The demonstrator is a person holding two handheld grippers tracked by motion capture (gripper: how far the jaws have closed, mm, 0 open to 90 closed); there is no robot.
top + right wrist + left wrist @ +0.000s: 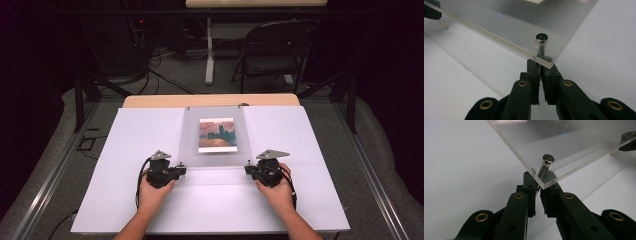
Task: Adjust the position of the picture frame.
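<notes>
While lifted, acrylic sheet point(215, 137) near corners w/ metal pins, each hand-held gripper, left point(183, 169), right point(247, 169), clamped on one.

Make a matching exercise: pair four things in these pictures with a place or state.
1. left gripper
2. right gripper
3. painting print
4. folding chair

a. on the floor beyond the table
b. under the clear sheet, mid-table
c. shut on the sheet's near left corner
d. shut on the sheet's near right corner

Pairs: 1-c, 2-d, 3-b, 4-a
</notes>
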